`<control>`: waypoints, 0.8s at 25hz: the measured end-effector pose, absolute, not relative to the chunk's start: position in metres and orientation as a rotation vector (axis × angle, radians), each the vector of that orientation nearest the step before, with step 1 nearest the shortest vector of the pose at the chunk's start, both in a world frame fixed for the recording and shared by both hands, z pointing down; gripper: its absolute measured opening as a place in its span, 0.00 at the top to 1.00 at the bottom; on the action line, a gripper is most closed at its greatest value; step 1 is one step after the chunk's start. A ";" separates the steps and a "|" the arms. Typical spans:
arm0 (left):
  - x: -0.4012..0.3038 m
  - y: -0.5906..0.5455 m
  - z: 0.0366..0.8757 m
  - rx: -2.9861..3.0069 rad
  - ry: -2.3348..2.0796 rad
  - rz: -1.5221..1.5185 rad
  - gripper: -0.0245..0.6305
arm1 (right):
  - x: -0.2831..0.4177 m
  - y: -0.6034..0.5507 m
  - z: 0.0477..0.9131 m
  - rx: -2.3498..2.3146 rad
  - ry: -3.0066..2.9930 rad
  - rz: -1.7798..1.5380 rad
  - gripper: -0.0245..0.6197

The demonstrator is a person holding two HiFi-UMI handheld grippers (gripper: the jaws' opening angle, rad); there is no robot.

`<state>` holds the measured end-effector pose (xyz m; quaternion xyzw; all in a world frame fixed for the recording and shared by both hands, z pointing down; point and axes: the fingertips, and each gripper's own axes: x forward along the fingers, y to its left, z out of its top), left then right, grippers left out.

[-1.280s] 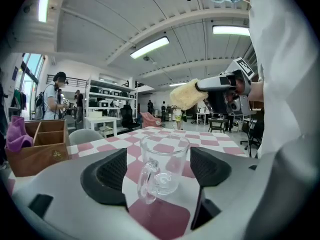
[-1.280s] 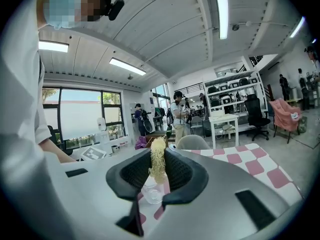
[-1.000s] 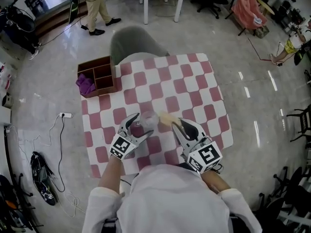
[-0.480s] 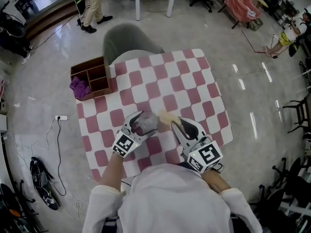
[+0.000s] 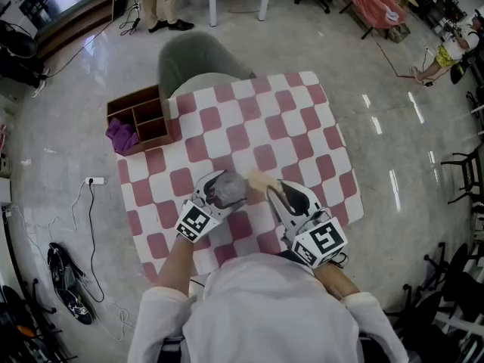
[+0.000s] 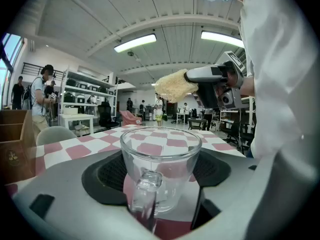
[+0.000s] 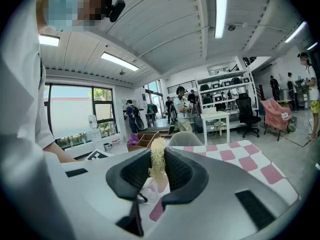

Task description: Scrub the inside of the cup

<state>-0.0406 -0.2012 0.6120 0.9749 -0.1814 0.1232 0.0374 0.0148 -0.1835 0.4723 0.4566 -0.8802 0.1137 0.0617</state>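
Glass cup [image 6: 160,156] stood upright, mouth up, handle facing the left gripper [image 5: 219,193] that clamped it; right gripper [image 7: 159,175] pinched a yellow scrubber [image 7: 157,159] aimed toward the cup.

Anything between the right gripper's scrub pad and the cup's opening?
Nothing visible. The cup, held in the left gripper, has an open, empty mouth; the scrub pad in the right gripper sits just off its rim, only air between.
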 end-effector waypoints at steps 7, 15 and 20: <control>-0.041 -0.201 0.612 2.981 -0.595 0.385 0.39 | 0.006 -0.183 0.471 1.336 -2.678 0.334 0.83; -0.041 -0.202 0.612 2.962 -0.656 0.409 0.39 | 0.004 -0.182 0.464 1.320 -2.702 0.317 0.83; -0.041 -0.203 0.599 2.987 -0.707 0.474 0.39 | 0.005 -0.182 0.458 1.307 -2.722 0.310 0.83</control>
